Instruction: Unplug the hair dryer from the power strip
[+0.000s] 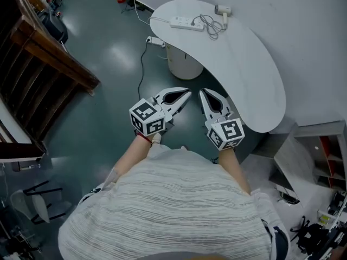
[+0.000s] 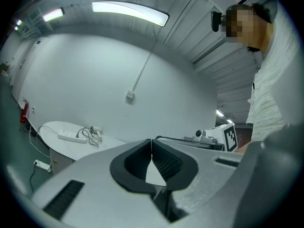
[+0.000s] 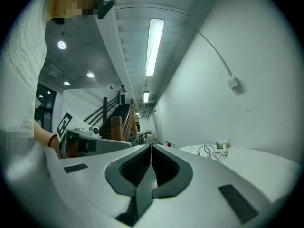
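Both the left gripper (image 1: pixel 186 95) and the right gripper (image 1: pixel 204 94) are clenched, jaw tips pressed together with nothing between them. They are held level and side by side in front of the person (image 1: pixel 173 210), above the dark floor (image 1: pixel 103 118) and beside the near edge of the white tabletop (image 1: pixel 249 75). The hair dryer (image 1: pixel 223 10) lies at the tabletop's far end, well apart from them. Its tangled cord (image 1: pixel 210 28) leads to the power strip (image 1: pixel 187 23) just beside it.
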